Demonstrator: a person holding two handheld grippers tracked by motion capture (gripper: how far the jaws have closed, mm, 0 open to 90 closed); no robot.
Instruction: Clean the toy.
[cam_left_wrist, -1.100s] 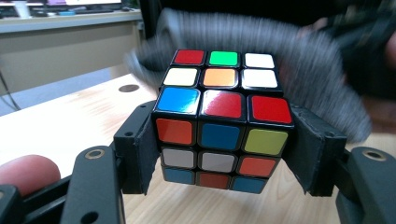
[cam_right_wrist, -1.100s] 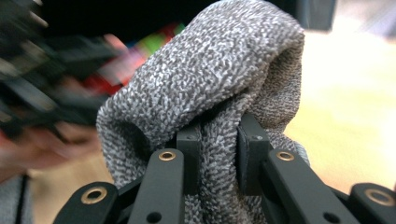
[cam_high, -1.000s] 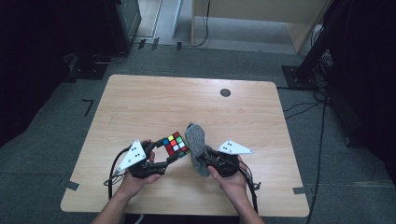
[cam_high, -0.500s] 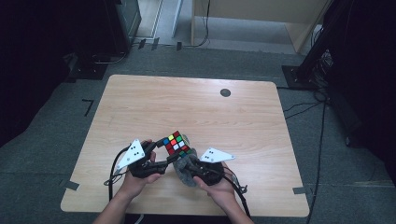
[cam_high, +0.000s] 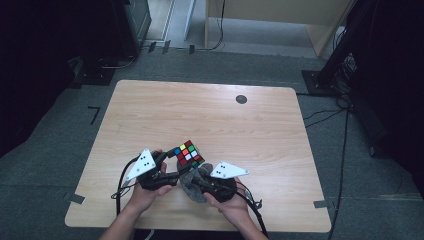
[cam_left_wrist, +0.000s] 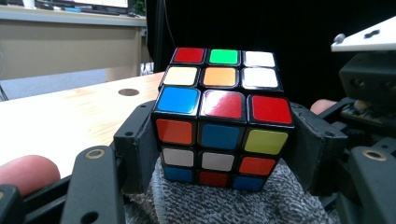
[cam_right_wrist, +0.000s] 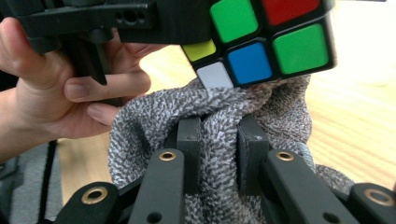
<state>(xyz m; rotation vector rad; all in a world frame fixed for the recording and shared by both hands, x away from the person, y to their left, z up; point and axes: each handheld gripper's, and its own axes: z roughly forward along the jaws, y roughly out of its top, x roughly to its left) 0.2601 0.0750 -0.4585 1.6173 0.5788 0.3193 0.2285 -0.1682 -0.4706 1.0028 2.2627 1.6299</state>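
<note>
High view, left tongs (cam_high: 176, 159) clamp cube (cam_high: 188, 153), right tongs (cam_right_wrist: 218, 135) pinch cloth (cam_right_wrist: 219, 116), cube's underside probably touching it.

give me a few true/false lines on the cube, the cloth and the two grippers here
1. The left gripper clamps the puzzle cube between its jaws. True.
2. The right gripper is open and holds nothing. False: it is shut on the grey cloth.
3. The cloth touches the underside of the cube. True.
4. The cube lies alone at the table's far edge. False: it is held up near the person's side.
</note>
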